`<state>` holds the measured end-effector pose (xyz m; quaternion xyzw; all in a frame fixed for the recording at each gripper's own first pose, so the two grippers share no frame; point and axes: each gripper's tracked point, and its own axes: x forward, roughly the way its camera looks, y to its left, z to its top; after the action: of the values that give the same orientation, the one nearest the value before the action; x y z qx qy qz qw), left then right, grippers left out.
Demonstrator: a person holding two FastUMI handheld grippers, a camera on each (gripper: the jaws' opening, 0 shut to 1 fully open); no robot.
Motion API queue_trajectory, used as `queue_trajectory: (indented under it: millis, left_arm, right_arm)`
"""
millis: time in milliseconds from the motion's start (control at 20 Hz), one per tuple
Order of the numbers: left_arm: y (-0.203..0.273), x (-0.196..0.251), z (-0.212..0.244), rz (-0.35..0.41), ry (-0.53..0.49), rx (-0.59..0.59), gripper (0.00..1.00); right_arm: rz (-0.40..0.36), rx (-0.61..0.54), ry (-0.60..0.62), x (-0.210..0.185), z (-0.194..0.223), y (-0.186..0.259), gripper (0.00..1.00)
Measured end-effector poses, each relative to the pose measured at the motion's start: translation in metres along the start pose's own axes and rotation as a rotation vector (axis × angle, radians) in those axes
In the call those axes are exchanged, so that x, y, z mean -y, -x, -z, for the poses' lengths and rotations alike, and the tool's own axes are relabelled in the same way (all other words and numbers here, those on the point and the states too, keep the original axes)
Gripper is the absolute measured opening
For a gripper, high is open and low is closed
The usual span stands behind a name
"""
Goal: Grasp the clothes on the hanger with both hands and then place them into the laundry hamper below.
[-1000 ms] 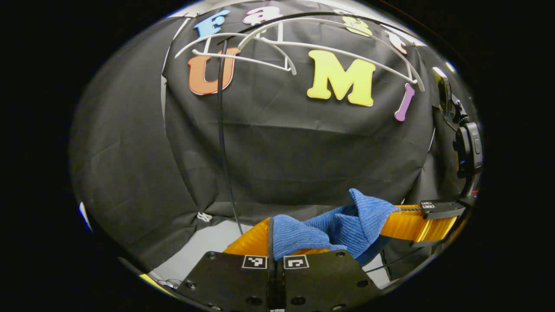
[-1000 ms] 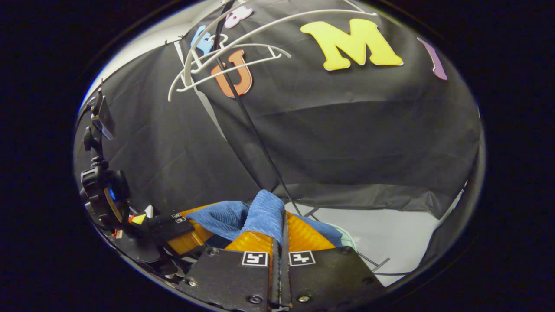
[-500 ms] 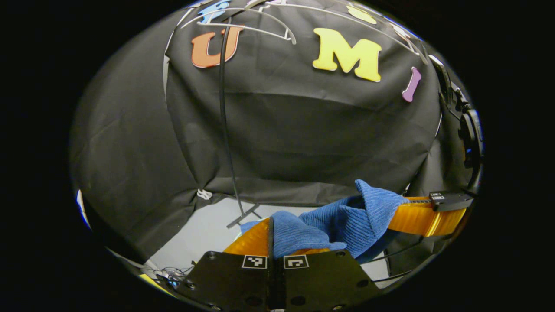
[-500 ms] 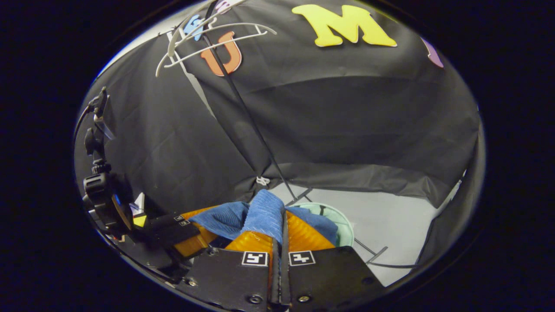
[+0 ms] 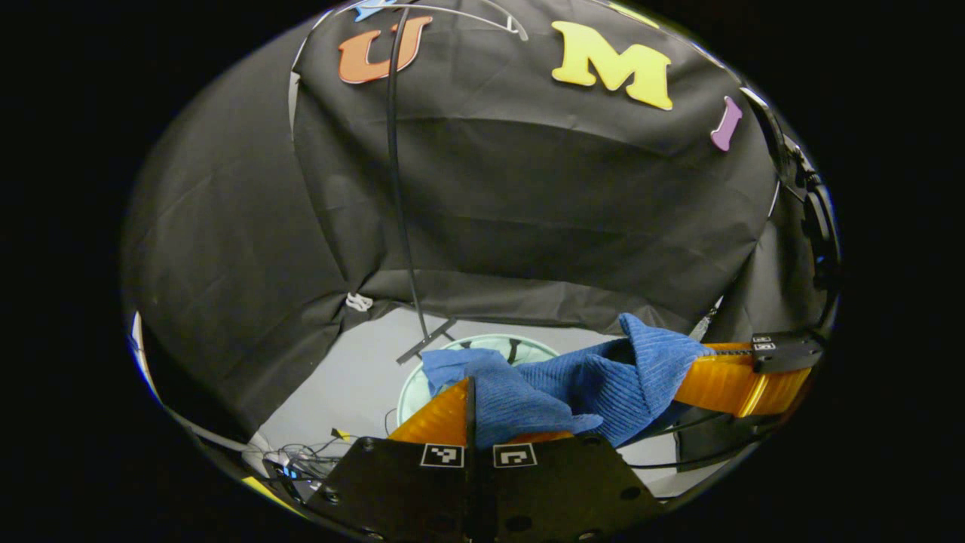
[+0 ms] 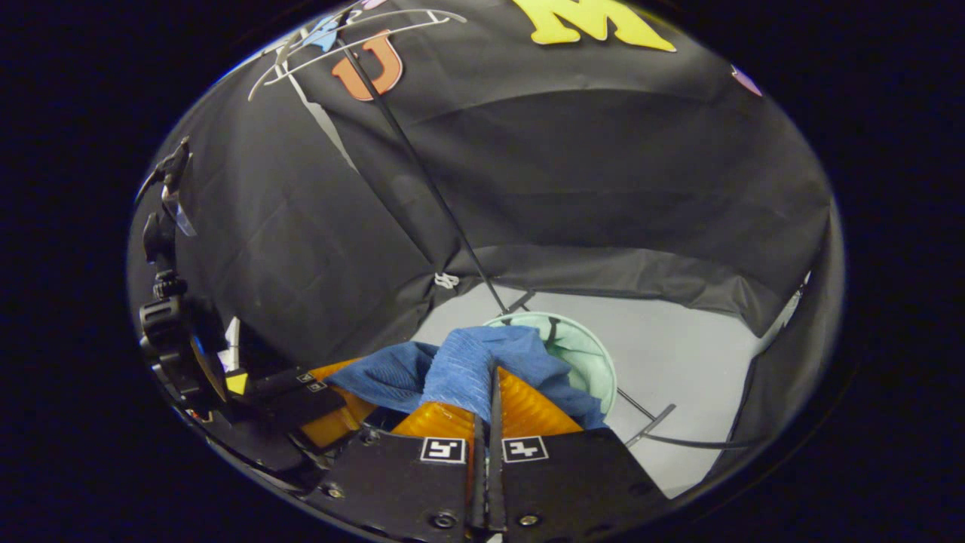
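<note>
A blue ribbed garment [image 5: 588, 381] stretches between my two grippers, off the hanger. My left gripper [image 5: 471, 392] is shut on one end of it, the cloth bunching over its orange fingers. My right gripper [image 6: 494, 381] is shut on the other end [image 6: 467, 366]; in the left gripper view it [image 5: 697, 362] holds the cloth at the right. The left gripper [image 6: 339, 385] sits at the lower left of the right gripper view. Below the cloth, a pale green round hamper [image 5: 411, 385] [image 6: 584, 354] stands on the grey floor. White empty hangers [image 6: 354, 38] hang high on the rack.
A thin black rack pole [image 5: 396, 188] [image 6: 430, 188] runs down to a foot beside the hamper. Black curved rack legs [image 6: 663, 430] lie on the grey floor [image 6: 678, 362]. Loose wires [image 5: 298, 460] lie at the floor's lower left. Black cloth walls the booth.
Both grippers have come down with the blue garment held between them. The hangers slid up out of the top of the views, and the green hamper came into sight below the cloth.
</note>
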<state>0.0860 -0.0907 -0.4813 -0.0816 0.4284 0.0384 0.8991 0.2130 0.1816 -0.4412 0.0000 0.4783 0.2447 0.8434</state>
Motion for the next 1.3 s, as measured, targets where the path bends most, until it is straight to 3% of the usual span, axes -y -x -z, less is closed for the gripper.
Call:
queue_trajectory:
  millis: [200,500,750,800,850,1000,1050,1200,1300]
  left_arm:
    - [-0.004,-0.005,0.031,-0.027,0.024,-0.074,0.01]
    - [-0.008,-0.004,0.039,-0.048,0.012,-0.105,0.02]
    - [-0.005,0.002,0.029,-0.024,-0.006,-0.067,0.1]
    - [-0.004,0.007,0.028,-0.005,-0.007,-0.061,0.19]
    - [-0.005,0.013,0.027,0.018,-0.009,-0.06,0.38]
    - [-0.001,0.009,0.022,0.003,-0.027,-0.041,0.95]
    - [0.001,0.007,0.022,-0.002,-0.029,-0.037,0.88]
    - [0.005,0.0,0.018,-0.016,-0.028,-0.021,0.92]
    - [0.011,-0.002,0.013,-0.023,-0.04,-0.002,0.92]
  right_arm:
    - [0.029,-0.066,-0.034,0.015,0.033,-0.012,0.05]
    - [0.083,-0.09,-0.061,0.031,0.04,-0.012,0.05]
    - [0.043,-0.085,-0.142,0.023,0.041,-0.011,0.07]
    - [0.029,-0.076,-0.147,0.021,0.038,-0.011,0.15]
    - [0.028,-0.062,-0.147,0.018,0.035,-0.011,0.21]
    - [0.073,0.003,-0.106,0.031,0.019,-0.006,0.76]
    - [0.088,0.025,-0.088,0.033,0.013,-0.006,0.77]
    - [0.123,0.064,-0.038,0.03,0.003,0.002,0.92]
    - [0.131,0.086,-0.027,0.027,-0.003,0.011,0.92]
